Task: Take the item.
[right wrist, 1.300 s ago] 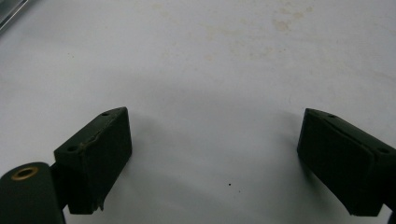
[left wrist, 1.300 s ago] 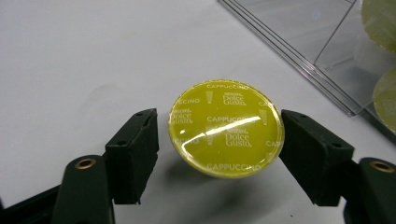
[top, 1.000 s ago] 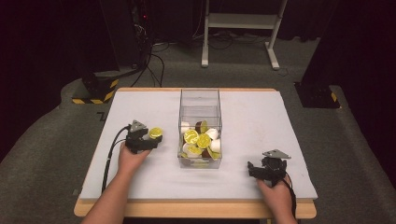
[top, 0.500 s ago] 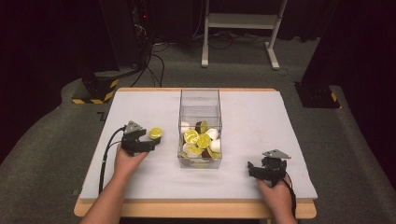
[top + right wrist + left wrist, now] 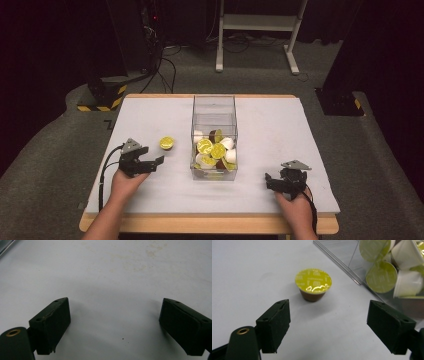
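Single coffee capsule [image 5: 167, 143] stands upright on the white table [image 5: 310, 130], gold foil lid up, brown body below. It sits to the left of the clear bin [image 5: 214, 137] that holds the other capsules, near the bin wall but apart from it.

Left gripper [image 5: 159, 160]: jaws have just been opening and now stand wide, nothing between the pads. In the left gripper view the capsule [image 5: 313, 284] lies ahead of the jaws at about 12 o'clock, a shade toward 11, beyond the fingertips and touching neither one. In the high view it is at roughly 1 o'clock from this gripper, close by.

Right gripper [image 5: 268, 180]: jaws wide apart, empty, only bare table between them (its own view confirms this). It rests on the far side of the bin, well apart from the capsule.

Judgement: the left hand is plainly the nearer one. The capsule's axis is vertical, so it is round to the jaws from any side; any regrasp would turn on a short straight advance so the pads bracket the brown body below the lid rim.
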`<state>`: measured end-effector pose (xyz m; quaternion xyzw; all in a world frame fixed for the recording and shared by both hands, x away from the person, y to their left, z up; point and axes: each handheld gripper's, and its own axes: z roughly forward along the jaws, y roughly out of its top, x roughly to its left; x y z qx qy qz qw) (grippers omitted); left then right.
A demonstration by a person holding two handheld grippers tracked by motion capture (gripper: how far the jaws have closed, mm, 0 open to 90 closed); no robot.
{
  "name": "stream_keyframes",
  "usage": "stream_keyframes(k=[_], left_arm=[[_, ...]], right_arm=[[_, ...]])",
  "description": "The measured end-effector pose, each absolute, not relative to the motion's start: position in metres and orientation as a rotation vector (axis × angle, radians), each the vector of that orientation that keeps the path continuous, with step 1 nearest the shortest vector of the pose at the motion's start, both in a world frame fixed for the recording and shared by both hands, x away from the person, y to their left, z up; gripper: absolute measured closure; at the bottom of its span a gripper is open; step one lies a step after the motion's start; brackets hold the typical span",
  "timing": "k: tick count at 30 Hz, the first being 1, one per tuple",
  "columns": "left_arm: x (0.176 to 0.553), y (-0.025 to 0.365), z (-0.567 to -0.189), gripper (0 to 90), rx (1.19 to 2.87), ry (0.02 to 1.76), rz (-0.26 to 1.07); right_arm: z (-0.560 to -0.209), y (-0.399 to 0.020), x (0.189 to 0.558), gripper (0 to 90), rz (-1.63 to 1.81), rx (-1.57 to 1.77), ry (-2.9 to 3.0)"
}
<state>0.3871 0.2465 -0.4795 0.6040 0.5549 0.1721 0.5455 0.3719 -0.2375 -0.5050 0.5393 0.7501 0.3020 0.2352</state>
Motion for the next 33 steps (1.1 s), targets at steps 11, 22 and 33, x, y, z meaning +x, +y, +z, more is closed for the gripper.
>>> stream_keyframes(k=[11, 22, 33], left_arm=[[0.351, 0.263, -0.501, 18.7, 1.532, 1.331, 0.455], [0.340, 0.266, -0.518, 17.6, 1.627, 1.353, 0.501], [0.340, 0.267, -0.518, 17.4, 1.632, 1.350, 0.499]], right_arm=[[-0.505, -0.237, 0.372, 10.1, 0.829, 1.479, 2.058], [-0.505, -0.237, 0.372, 10.2, 0.829, 1.478, 2.060], [-0.505, -0.238, 0.372, 10.2, 0.830, 1.474, 2.061]])
